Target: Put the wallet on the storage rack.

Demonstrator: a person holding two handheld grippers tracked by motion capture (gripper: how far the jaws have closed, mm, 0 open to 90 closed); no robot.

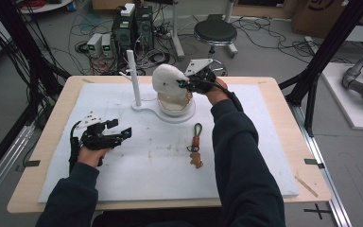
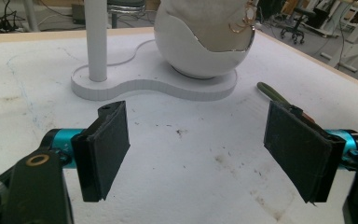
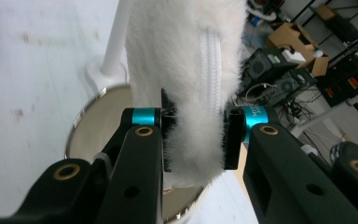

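R tongs (image 3: 193,135) are clamping a white furry fabric piece w/ a ribbed white zip/cord strip (image 3: 186,70), holding it up over the white egg-shaped bowl w/ beige lining (image 1: 176,105), which is sitting on the white figure-8 base w/ an upright white post (image 1: 133,78) at the far middle of the tabletop (image 1: 274,156). L tongs (image 2: 198,154) are hanging wide apart, nothing between them, low over the white mat near the L edge. Risks imo: grip looks to be biting mostly fluff near the fabric's bottom edge, so it could slip out if pulled; dragging sideways could also tip the bowl or snag the post. R gripper view is showing the pinch itself + bowl's metallic rim below, which the high view is hiding behind the hand. L gripper view is showing gold wire loops (image 2: 244,18) on the bowl rim, can't tell what they are. High view is giving the olive-cord keyring w/ brown bear charm (image 1: 196,146) lying well apart, mid-mat.
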